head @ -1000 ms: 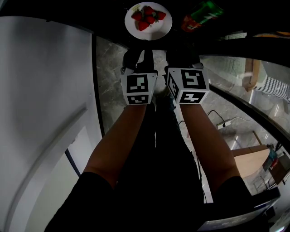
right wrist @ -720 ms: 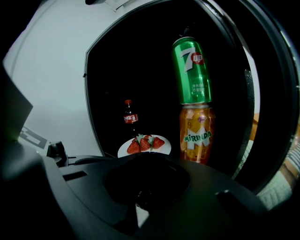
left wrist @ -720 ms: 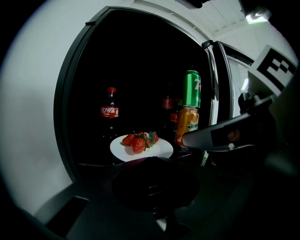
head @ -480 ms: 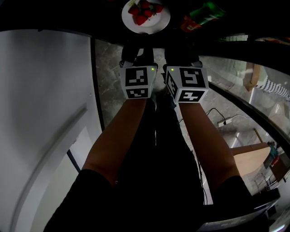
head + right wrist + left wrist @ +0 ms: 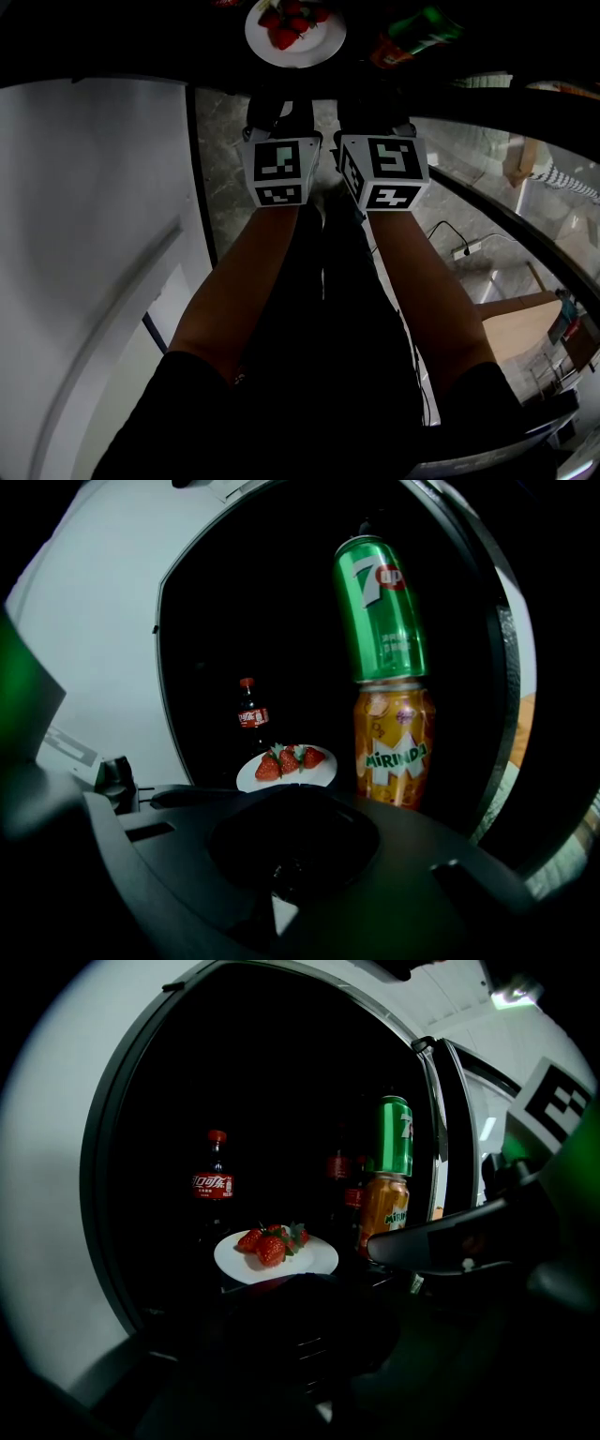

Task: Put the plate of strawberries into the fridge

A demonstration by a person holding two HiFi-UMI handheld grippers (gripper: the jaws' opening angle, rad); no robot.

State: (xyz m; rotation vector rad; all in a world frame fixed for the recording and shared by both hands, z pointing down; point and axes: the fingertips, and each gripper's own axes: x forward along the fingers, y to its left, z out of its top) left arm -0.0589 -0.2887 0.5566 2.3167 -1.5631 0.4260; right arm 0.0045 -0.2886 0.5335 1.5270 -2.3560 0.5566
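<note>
A white plate [image 5: 295, 37] with several red strawberries [image 5: 272, 1244] rests inside the dark fridge, free of both grippers. In the left gripper view the plate [image 5: 314, 1258] lies straight ahead, beyond the dark jaws. My left gripper [image 5: 281, 105] and right gripper [image 5: 375, 101] hover side by side just short of the fridge opening. Each shows as one dark central lump, left gripper [image 5: 300, 1307] and right gripper [image 5: 291, 827], jaws together with nothing between them. The plate [image 5: 323, 772] sits ahead and slightly left of the right gripper.
A green can [image 5: 380, 607] stands stacked on an orange can [image 5: 394, 742] right of the plate. A cola bottle [image 5: 215, 1185] stands behind it. The white fridge door [image 5: 94, 234] hangs open at my left. Grey stone floor [image 5: 220, 169] lies below.
In the head view the plate has drifted up and a little left toward the frame's top. Both marker cubes have shifted slightly upward with it. Neither gripper touched the plate.
</note>
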